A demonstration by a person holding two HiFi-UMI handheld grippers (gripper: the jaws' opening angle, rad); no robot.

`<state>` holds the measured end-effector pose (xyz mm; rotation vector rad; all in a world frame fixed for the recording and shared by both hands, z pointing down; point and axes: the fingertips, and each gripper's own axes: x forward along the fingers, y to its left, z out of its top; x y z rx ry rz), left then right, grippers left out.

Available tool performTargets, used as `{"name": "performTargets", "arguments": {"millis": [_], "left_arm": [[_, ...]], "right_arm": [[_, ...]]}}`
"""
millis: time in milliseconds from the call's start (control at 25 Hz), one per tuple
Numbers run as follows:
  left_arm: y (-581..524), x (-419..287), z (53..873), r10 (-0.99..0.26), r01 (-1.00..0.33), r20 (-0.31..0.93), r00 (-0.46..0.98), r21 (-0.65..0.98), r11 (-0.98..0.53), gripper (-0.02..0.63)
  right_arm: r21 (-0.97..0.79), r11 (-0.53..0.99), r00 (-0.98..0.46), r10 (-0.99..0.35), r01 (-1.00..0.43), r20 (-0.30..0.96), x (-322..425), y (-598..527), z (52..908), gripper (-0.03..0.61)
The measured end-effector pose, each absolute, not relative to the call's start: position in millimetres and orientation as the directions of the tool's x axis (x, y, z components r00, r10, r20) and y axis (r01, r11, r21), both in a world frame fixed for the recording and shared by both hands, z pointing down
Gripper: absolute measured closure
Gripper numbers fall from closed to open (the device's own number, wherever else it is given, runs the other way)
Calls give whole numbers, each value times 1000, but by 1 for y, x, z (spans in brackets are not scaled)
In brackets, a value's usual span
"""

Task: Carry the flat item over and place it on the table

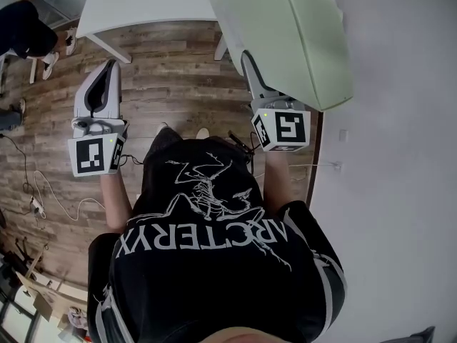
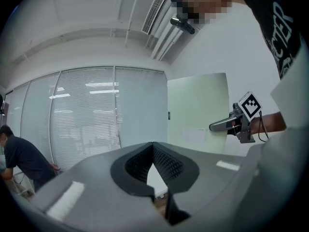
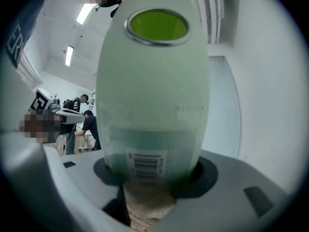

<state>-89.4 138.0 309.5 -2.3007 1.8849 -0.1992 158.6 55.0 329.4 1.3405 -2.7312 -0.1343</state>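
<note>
**Setting.** Office room with a wood-plank floor (image 1: 164,63). A white table (image 1: 143,2) lies at 12 o'clock in the head view and a pale wall runs along 3 o'clock.

**Item: board** (image 1: 300,34). A pale green flat panel with rounded corners. It has a metal-rimmed hole (image 3: 157,25) at the far end and a barcode label (image 3: 145,164) at the near end. It is held in the air at 1 o'clock, beside the table's right corner, and is not yet set down.

**Handling (judged).**
- It looks thin, stiff and light, probably plastic, so it is unlikely to sag or break.
- The smooth faces could slip between the pads.
- It is held by one short end, so its long body can act as a lever and may swing or twist in the grip.
- The best hold is deep over the label end, pads on both faces.
- A second hold on a long edge would steady it while it is laid flat.

**Right gripper** (image 1: 248,63). The jaws pinch the board's label end, one on each face. The board points away toward 12 o'clock.

**Left gripper** (image 1: 107,70). It sits at 9 o'clock, well apart from the board. The jaw tips are pressed together with nothing between them.

**Other.** A bystander (image 1: 25,27) is at 10 o'clock and a cable (image 1: 43,191) lies on the floor at 8 o'clock.
</note>
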Motion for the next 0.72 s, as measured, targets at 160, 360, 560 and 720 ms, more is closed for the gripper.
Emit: {"name": "performTargets", "arguments": {"millis": [160,360,560,720], "left_arm": [[120,-89,314,-981,-960,18,196,-201,-195,603],[86,-108,319,-980,-961,24,198,-189,-199,603],[34,-145,330,-972,-958,23,232,-166,-232,603],[-20,-183,332,-964,-951,15,267,-157,-266,603]], "right_arm": [[118,614,-611,-789,-781,58,156,35,332,316],[108,620,-616,-785,-777,64,133,4,337,316],[121,604,-599,-797,-788,81,94,-43,345,317],[111,569,-560,-822,-815,100,58,-97,350,318]]}}
